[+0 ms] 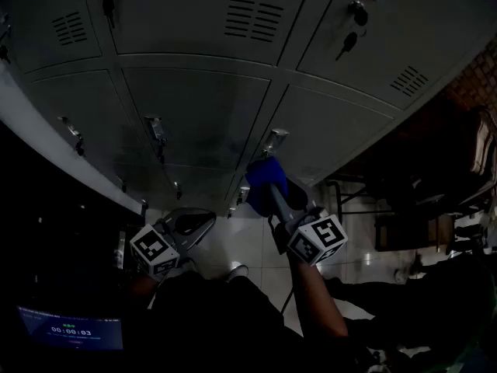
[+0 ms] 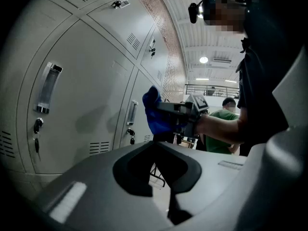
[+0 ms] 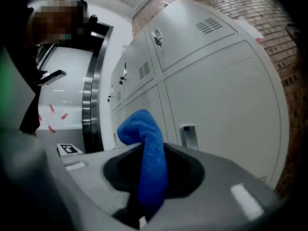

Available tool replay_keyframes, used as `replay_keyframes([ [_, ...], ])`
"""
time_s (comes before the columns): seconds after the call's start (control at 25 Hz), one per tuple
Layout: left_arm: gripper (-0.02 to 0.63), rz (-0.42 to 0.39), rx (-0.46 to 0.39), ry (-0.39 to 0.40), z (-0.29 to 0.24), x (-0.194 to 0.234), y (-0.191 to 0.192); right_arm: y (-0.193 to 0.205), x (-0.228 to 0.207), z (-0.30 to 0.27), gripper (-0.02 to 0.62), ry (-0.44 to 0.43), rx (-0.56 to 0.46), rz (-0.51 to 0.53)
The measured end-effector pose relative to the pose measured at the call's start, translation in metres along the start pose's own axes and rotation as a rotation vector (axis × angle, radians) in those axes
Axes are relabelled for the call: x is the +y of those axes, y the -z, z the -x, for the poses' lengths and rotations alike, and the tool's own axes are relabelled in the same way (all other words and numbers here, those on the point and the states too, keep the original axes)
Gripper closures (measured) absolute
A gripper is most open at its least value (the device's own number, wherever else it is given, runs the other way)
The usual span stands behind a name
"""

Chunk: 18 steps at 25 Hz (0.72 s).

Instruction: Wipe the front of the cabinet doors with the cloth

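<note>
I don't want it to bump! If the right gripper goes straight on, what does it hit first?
Probably the grey cabinet door, near its handle. The blue cloth clamped in the right gripper sticks out ahead, so it would touch first. The gap is unclear.

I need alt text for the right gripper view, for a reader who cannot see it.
The right gripper holds a blue cloth upright between its jaws. Beyond stand grey cabinet doors with vents and handles, and a brick wall at right.

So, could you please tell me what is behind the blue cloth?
Grey cabinet doors; a door handle shows beside the cloth. Whether cloth and doors touch is hidden.
</note>
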<state>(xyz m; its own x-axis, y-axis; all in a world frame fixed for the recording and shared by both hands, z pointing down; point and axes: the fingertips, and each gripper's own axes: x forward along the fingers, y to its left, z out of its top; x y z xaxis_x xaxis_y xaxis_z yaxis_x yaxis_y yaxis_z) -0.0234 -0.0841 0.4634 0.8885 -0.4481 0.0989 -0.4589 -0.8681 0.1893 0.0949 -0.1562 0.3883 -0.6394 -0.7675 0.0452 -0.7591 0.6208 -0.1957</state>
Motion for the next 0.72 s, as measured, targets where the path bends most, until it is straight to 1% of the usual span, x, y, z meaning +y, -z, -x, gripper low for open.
replay_keyframes([
  [0.2,0.604,-0.002,-0.007,0.001,0.002,0.001,-0.005,-0.050,-0.009,-0.010,0.512,0.029,-0.055,0.027],
  [0.52,0.604,-0.003,-0.014,-0.027,0.012,0.011,-0.007,-0.114,-0.023,-0.038,0.512,0.048,-0.133,0.083],
  [0.6,0.604,0.001,-0.012,-0.034,0.014,0.012,-0.006,-0.125,-0.028,-0.045,0.512,0.052,-0.135,0.085],
  [0.72,0.604,0.005,-0.012,-0.042,0.016,0.014,-0.005,-0.130,-0.032,-0.057,0.512,0.046,-0.106,0.085],
])
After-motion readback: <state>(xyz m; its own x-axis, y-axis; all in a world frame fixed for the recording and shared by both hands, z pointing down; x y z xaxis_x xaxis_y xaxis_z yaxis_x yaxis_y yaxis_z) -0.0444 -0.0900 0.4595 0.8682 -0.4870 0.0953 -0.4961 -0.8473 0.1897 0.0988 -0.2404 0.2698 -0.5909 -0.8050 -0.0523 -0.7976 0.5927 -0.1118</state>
